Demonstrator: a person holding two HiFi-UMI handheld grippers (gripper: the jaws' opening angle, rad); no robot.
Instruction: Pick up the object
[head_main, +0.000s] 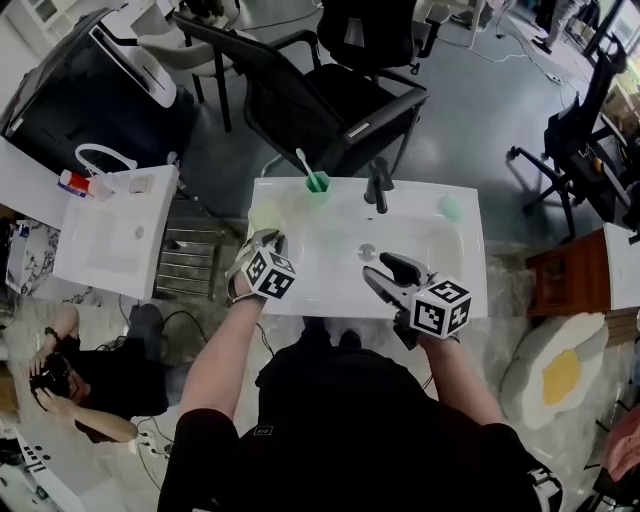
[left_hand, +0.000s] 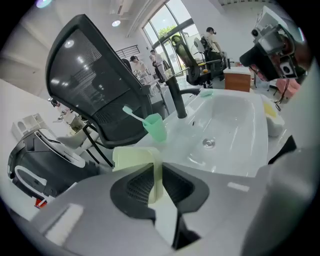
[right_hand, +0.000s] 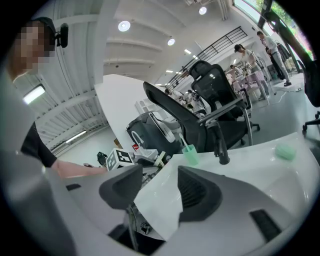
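A pale yellow flat pad (head_main: 264, 215) hangs over the left rim of the white sink (head_main: 470, 290), with my left gripper (head_main: 268, 238) shut on it. In the left gripper view the pad (left_hand: 134, 159) stands on edge, pinched between the dark pads of that gripper (left_hand: 156, 175), and sticks out to the left beyond them. My right gripper (head_main: 388, 272) hovers over the front of the basin near the drain (head_main: 368, 252), open with nothing between its fingers. The right gripper view shows this gripper (right_hand: 160, 185) with only the white sink surface in the gap.
A green cup with a toothbrush (head_main: 317, 183) and a black faucet (head_main: 378, 185) stand at the sink's back rim, with a green soap piece (head_main: 452, 208) at the back right. A black office chair (head_main: 330, 100) is behind. A second white basin (head_main: 110, 235) stands left, with a crouching person (head_main: 70, 385) below it.
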